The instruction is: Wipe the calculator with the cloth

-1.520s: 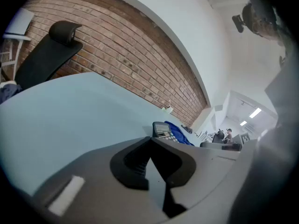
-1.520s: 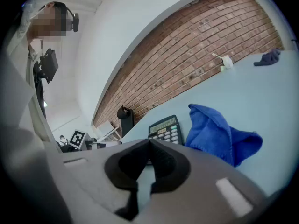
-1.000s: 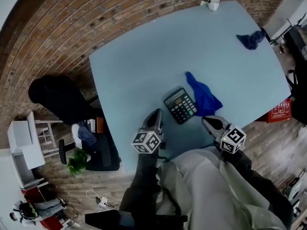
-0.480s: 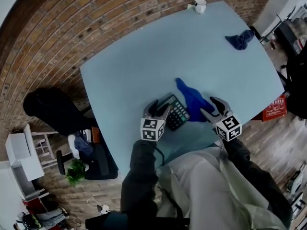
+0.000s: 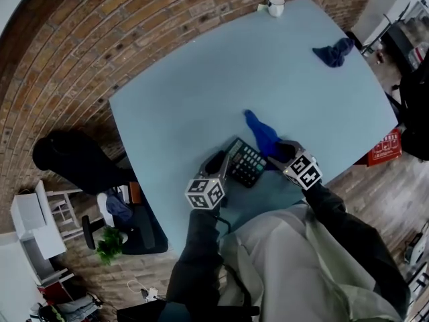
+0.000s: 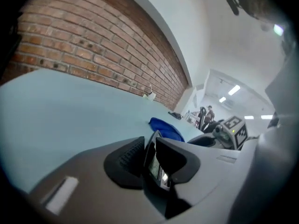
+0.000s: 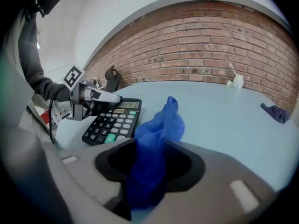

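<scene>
A black calculator [image 5: 245, 162] lies near the front edge of the pale blue table [image 5: 201, 79], with a blue cloth [image 5: 263, 134] bunched just to its right. My left gripper [image 5: 218, 161] is at the calculator's left edge. In the left gripper view its jaws are closing, and the pads sit against the edge of the calculator [image 6: 153, 164]. My right gripper [image 5: 285, 149] is over the near end of the cloth. Its jaws stand wide and are just starting to close, with the cloth [image 7: 156, 139] between them and not pinched. The right gripper view also shows the calculator [image 7: 112, 122] with the left gripper [image 7: 110, 98] on it.
A second, darker blue cloth [image 5: 333, 51] lies at the table's far right. A white cup [image 5: 275, 6] with a spoon stands at the far corner. A brick wall runs behind the table, and a black chair [image 5: 74, 156] stands at its left.
Both grippers have moved forward from the table's front edge. The left has come onto the calculator's left edge, and the right has dropped over the near end of the cloth.
</scene>
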A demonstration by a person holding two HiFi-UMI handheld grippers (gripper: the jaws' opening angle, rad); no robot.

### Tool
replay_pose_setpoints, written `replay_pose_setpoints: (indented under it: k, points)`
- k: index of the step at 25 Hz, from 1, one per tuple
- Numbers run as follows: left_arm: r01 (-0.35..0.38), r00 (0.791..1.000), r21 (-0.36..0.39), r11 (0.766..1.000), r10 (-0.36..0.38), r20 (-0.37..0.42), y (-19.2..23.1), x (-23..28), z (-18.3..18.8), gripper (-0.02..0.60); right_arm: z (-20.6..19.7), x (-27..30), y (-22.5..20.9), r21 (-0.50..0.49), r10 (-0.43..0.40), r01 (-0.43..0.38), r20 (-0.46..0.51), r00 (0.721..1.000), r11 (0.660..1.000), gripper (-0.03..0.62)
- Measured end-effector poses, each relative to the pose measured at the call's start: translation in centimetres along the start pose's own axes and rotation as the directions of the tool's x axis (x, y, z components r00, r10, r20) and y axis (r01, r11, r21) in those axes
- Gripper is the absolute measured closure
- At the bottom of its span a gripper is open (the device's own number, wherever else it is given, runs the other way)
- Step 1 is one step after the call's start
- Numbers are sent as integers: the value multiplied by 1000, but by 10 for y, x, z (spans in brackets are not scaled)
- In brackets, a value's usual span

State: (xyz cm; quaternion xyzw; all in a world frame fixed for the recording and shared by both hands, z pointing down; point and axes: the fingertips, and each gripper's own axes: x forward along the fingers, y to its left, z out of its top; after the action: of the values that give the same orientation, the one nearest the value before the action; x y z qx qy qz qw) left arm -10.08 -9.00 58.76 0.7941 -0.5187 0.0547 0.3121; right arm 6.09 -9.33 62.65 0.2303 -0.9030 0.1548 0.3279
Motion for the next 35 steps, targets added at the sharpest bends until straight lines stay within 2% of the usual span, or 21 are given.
replay_pose_setpoints:
  k: [1,2,4,6,8,11,14,16,17,19,21,23,24,26,29,30,32,35]
  points:
    - [8,1000,-68,998,-7,25,-1,-4,0,505,0,-3,-1,44,7,-7,13,1000,999,447]
    - [16,999,-132,991,-9,53,-2,-9,1,513,1,-7,-3,97,13,-15,25,1000,995,477]
    - [29,994,-231,972,-4,110,-7,-19,4,525,9,-16,-5,183,14,-26,68,998,983,496]
    - [37,986,-304,952,14,166,-10,-29,9,535,31,-28,1,200,22,-49,132,991,979,507]
    - [34,977,-348,937,41,207,-12,-37,15,535,56,-33,22,161,79,-107,171,982,981,510]
    - [33,968,-359,933,59,242,-23,-45,23,535,85,-29,75,34,215,-222,151,965,974,511]
    - [48,954,-358,933,63,292,-35,-53,33,535,102,-32,139,-104,366,-356,104,925,929,514]
    - [70,945,-357,931,53,323,-40,-62,41,535,104,-39,168,-170,429,-412,75,900,895,516]
    - [86,941,-359,929,43,337,-42,-67,44,535,104,-42,169,-189,426,-407,71,902,894,516]
    - [115,930,-368,922,30,366,-46,-79,52,535,104,-47,140,-176,343,-322,104,934,930,516]
    - [126,919,-380,917,36,392,-48,-93,62,535,107,-51,93,-88,214,-202,169,962,975,516]
    - [124,904,-402,907,63,422,-47,-104,71,535,115,-59,67,-1,143,-146,223,964,989,516]
    - [124,894,-422,898,83,440,-45,-108,74,535,121,-63,69,5,144,-149,237,961,989,516]
    - [133,871,-467,874,122,476,-42,-115,78,535,132,-69,104,-60,218,-209,237,947,976,516]
    - [175,841,-517,838,146,522,-42,-120,82,535,144,-76,186,-200,404,-367,193,894,908,517]
    - [192,832,-529,826,149,534,-43,-121,84,535,144,-78,204,-235,437,-394,175,882,889,517]
    - [222,813,-545,809,155,561,-45,-127,89,535,140,-81,211,-286,430,-377,149,890,881,528]
    - [261,784,-543,798,153,602,-42,-141,101,535,133,-96,173,-293,307,-246,185,933,924,525]
